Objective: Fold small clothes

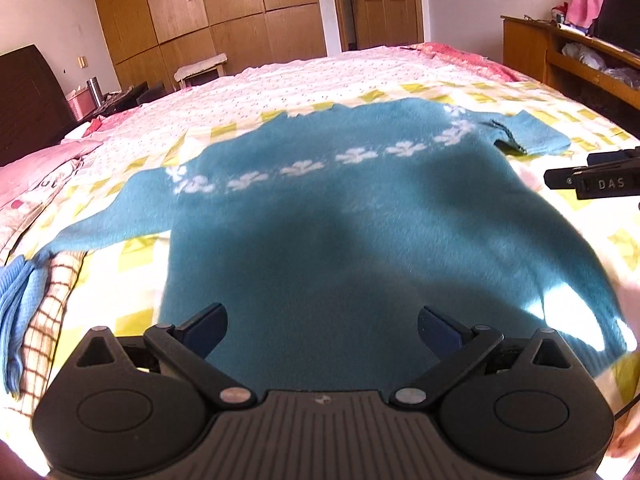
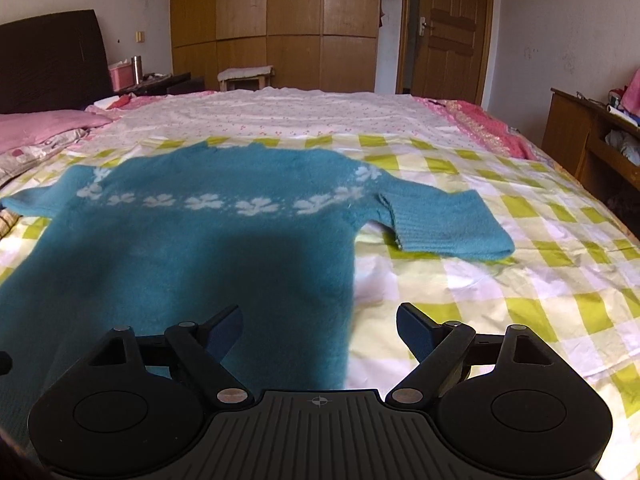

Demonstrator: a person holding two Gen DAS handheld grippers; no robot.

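Observation:
A small teal knit sweater (image 1: pixel 320 208) with a band of white flowers lies flat on the bed, both short sleeves spread out. It also shows in the right wrist view (image 2: pixel 200 248). My left gripper (image 1: pixel 322 326) is open and empty, hovering over the sweater's lower body near the hem. My right gripper (image 2: pixel 320 328) is open and empty above the sweater's lower right edge. The right sleeve (image 2: pixel 444 224) lies ahead of it to the right. The right gripper's black fingers (image 1: pixel 592 178) show at the right edge of the left wrist view.
The bed has a yellow-checked sheet (image 2: pixel 520 280) and a floral cover (image 2: pixel 300 116) further back. Folded cloths (image 1: pixel 36 296) lie at the left, pink pillows (image 2: pixel 44 126) at the headboard. A wooden shelf unit (image 2: pixel 592 140) stands to the right, a wardrobe (image 2: pixel 272 20) behind.

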